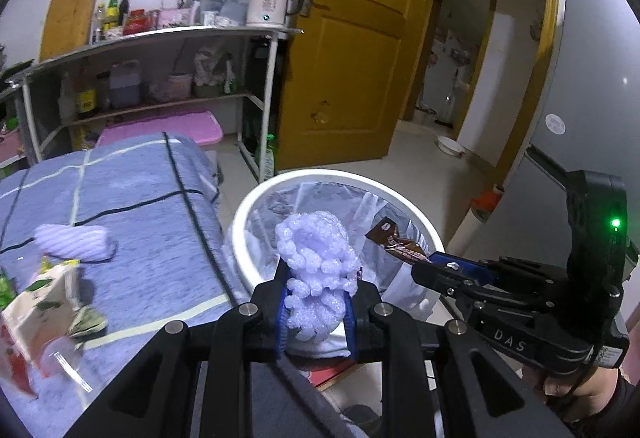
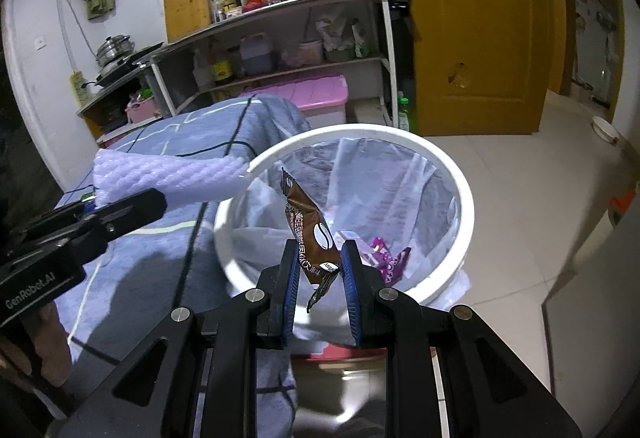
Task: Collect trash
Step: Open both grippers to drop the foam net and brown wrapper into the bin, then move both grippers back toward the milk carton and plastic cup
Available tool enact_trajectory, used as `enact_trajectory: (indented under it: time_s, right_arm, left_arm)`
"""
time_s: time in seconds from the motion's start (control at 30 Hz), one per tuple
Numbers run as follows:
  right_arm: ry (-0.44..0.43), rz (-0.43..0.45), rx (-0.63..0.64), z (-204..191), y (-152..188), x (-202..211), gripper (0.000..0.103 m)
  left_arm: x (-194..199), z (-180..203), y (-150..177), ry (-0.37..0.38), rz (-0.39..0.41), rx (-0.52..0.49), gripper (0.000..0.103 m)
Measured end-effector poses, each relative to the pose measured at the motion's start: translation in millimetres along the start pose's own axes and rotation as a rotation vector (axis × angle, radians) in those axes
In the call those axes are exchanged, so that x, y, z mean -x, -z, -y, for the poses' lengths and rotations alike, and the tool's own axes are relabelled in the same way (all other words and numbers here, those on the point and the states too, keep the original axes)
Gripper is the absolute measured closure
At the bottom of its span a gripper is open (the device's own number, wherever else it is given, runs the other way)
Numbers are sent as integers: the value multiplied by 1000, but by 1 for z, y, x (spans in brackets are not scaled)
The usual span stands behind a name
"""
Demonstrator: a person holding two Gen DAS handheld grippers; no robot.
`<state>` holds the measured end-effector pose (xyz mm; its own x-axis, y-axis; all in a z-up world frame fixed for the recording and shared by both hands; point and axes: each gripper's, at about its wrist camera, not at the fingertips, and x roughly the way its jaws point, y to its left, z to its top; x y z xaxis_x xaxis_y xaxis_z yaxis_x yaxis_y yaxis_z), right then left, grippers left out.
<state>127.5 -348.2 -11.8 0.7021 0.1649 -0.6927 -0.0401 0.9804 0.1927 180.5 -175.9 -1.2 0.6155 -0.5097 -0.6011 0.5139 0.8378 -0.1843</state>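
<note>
A white round trash bin [image 1: 256,198] [image 2: 460,174] lined with a clear bag stands beside the blue-covered table. My left gripper [image 1: 318,302] is shut on a lavender foam net [image 1: 316,258] and holds it at the bin's near rim; the foam also shows in the right wrist view [image 2: 172,178]. My right gripper [image 2: 320,270] holds a brown coffee sachet [image 2: 310,234] between its blue pads over the bin; the sachet also shows in the left wrist view [image 1: 400,244]. Purple wrappers [image 2: 390,262] lie inside the bin.
On the blue checked cloth [image 1: 140,206] lie a lavender foam piece [image 1: 72,240], a green-and-white carton [image 1: 40,306] and a clear plastic cup [image 1: 64,366]. A shelf with a kettle [image 1: 272,0], a pink bin [image 2: 304,94] and a yellow door [image 1: 352,50] stand behind.
</note>
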Motion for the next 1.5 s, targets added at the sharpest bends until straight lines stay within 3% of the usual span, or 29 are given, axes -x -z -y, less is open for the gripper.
enact_trajectory:
  time_s: [0.27, 0.33, 0.4, 0.47, 0.57, 0.8, 1.5]
  right_arm:
    - [13, -39, -14, 12, -6, -23, 81]
    - [10, -49, -22, 16, -6, -27, 80]
    - [11, -53, -29, 19, -5, -29, 80]
    - [14, -53, -32, 20, -5, -30, 78]
    - [13, -47, -37, 21, -5, -29, 73]
    - [0, -24, -33, 14, -2, -17, 73]
    - [-94, 16, 82, -62, 25, 32, 73]
  left_arm:
    - [-39, -2, -4, 25, -52, 2, 79]
    - [-44, -3, -3, 26, -56, 6, 72]
    - [-46, -4, -3, 34, -53, 14, 55]
    - [-46, -6, -3, 41, -50, 25, 50]
    - [-45, -9, -3, 40, -47, 36, 50]
    - [-26, -15, 1, 35, -27, 67, 49]
    - [73, -37, 46, -122, 41, 99, 49]
